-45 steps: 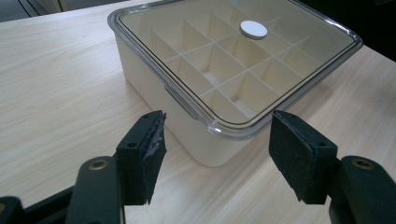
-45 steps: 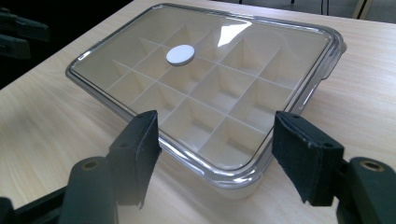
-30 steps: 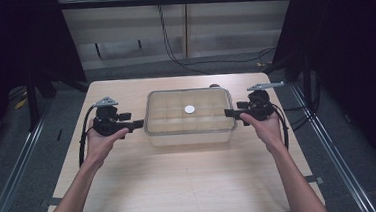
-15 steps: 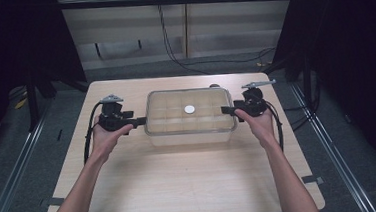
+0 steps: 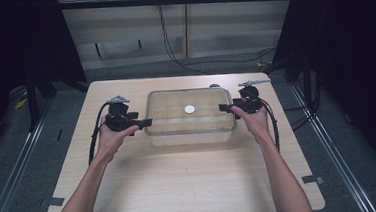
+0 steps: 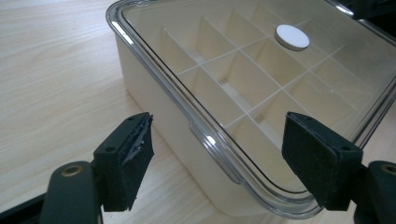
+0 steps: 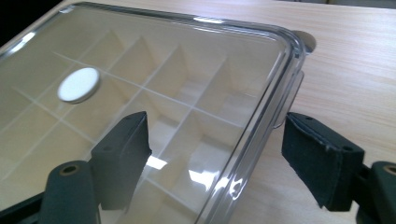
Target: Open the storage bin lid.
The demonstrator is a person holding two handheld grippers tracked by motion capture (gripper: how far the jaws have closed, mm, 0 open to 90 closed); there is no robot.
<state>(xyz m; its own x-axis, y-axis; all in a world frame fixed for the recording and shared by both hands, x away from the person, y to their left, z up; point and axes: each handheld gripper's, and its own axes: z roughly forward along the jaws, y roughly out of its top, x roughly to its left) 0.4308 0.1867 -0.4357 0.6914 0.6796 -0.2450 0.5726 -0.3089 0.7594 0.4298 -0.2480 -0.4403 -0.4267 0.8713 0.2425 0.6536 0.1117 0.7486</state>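
Lid [image 5: 190,111] edge straddled by wide-open, empty fingers of left gripper [image 6: 217,161] and right gripper [image 7: 215,158]; tabs should be centred between fingers before closing.

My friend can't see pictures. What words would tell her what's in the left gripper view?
Two black jaws stand wide open around the rim of a clear lid on a cream box with divider compartments inside. A white round disc sits on the lid, and the box rests on a light wooden table.
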